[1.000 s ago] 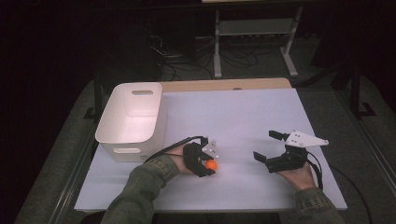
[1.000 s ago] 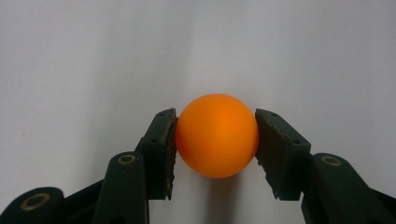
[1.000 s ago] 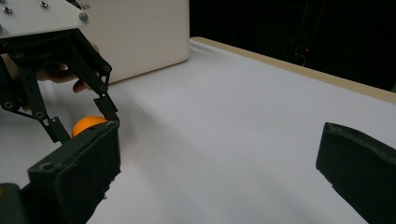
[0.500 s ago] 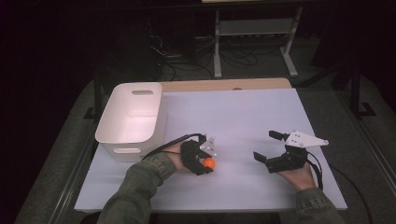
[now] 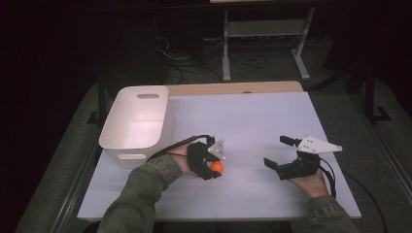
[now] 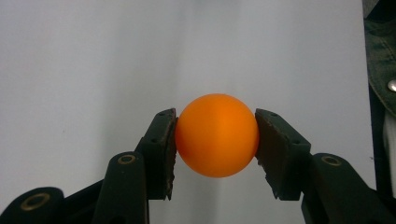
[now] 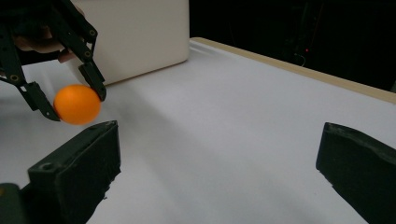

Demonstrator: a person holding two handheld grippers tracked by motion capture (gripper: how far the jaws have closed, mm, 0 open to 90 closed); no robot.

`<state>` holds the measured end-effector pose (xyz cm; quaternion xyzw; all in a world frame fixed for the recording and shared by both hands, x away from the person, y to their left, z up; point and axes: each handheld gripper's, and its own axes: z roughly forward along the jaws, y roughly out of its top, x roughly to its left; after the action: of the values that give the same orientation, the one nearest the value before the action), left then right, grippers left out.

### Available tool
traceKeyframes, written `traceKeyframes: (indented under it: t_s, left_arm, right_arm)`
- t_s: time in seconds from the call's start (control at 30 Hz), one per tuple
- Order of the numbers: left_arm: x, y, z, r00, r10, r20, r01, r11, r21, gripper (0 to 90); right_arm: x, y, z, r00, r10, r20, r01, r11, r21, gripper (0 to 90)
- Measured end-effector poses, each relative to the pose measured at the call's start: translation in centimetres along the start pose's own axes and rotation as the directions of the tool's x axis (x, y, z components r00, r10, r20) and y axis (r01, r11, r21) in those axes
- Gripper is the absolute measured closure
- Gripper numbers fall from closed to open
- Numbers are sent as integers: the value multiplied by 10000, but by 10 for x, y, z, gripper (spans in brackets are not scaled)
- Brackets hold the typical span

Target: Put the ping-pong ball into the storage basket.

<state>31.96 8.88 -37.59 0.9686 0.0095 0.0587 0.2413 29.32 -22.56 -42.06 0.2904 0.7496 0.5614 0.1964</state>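
Evidently the left claw (image 5: 214,167), low and left of centre in the high view, pinches the ball (image 5: 216,167) clear of the worktop (image 5: 252,116), likely bound for the bin (image 5: 136,121) at upper left, while the right claw (image 5: 282,155) idles with jaws apart.

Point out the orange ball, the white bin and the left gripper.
orange ball (image 6: 217,136): left gripper view, middle of its front.
white bin (image 5: 137,100): high view, far rim above the handle slot.
left gripper (image 6: 215,140): left gripper view, midway between its fingertips, shut on the ball.
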Motion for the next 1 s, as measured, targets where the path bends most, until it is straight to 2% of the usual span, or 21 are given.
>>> traceKeyframes:
  t_s: [0.23, 0.4, 1.0]
  left_arm:
    - [0, 1, -12, 9999, 9, -119, -9, 10000, -6, 505]
    - [1, 2, -20, 10000, 15, -21, -15, 10000, 25, 505]
    - [3, 6, -45, 9999, 144, -76, -142, 9997, 203, 505]
  right_arm:
    - [0, 0, -1, 10000, 11, 14, -11, 10000, -28, 0]
    - [0, 0, -1, 10000, 35, 27, -35, 10000, -53, 0]
    - [0, 1, -3, 10000, 61, 66, -60, 10000, -71, 0]
